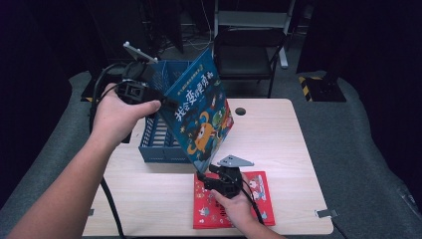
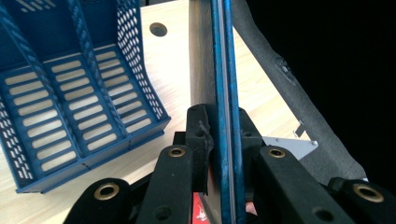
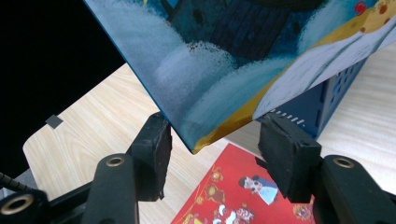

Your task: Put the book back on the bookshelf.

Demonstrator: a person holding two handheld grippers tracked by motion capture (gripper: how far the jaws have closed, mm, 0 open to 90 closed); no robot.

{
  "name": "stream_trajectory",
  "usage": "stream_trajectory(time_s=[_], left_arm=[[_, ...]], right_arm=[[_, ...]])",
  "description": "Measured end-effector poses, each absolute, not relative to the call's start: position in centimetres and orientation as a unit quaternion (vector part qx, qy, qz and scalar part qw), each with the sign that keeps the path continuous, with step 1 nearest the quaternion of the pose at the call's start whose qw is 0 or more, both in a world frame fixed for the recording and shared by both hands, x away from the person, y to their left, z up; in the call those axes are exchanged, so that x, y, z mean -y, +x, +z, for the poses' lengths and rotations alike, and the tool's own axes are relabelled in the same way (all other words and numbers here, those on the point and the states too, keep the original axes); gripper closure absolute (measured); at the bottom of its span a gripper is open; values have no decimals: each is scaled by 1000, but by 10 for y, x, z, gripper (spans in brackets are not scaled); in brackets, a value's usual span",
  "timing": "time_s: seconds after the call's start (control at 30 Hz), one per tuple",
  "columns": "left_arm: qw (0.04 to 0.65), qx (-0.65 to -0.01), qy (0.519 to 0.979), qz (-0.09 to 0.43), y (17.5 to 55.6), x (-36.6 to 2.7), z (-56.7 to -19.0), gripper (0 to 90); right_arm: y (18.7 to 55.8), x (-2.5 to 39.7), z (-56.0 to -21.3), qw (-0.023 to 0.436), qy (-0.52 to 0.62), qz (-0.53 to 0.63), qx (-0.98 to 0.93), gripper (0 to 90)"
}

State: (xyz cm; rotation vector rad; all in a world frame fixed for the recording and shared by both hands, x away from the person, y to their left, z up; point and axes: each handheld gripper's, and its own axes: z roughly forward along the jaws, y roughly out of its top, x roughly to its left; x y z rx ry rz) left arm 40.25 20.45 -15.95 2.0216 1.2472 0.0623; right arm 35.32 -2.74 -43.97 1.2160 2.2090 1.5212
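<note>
A blue picture book [image 1: 201, 112] with cartoon animals on its cover hangs tilted in the air above the table, beside a blue file rack [image 1: 159, 134]. My left gripper [image 1: 166, 102] is shut on the book's upper left edge; in the left gripper view the book [image 2: 226, 84] stands edge-on, pinched between the pads [image 2: 201, 140]. My right gripper [image 1: 206, 174] is open just below the book's lowest corner [image 3: 196, 144], which hangs between its two pads without touching them. A red picture book [image 1: 256, 199] lies flat on the table under the right hand.
The file rack [image 2: 70, 102] has perforated dividers and slotted compartments and stands at the table's left. A round cable hole [image 1: 241, 111] sits near the far edge. A black folding chair [image 1: 246, 52] stands behind the table. Bare wood [image 1: 278, 139] lies to the right.
</note>
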Motion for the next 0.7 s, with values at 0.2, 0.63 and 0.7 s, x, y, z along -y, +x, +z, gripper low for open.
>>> stream_trajectory(time_s=[0.2, 0.63, 0.7], left_arm=[[375, -495, 783, 30, 404, -215, -154, 808], [381, -524, 761, 44, 403, -239, -145, 809], [381, -527, 758, 45, 402, -243, -144, 810]], right_arm=[[357, 22, -434, 102, 403, 516, -749, 444], [365, 0, -425, 101, 378, 520, -760, 451], [366, -3, -424, 99, 373, 520, -762, 451]])
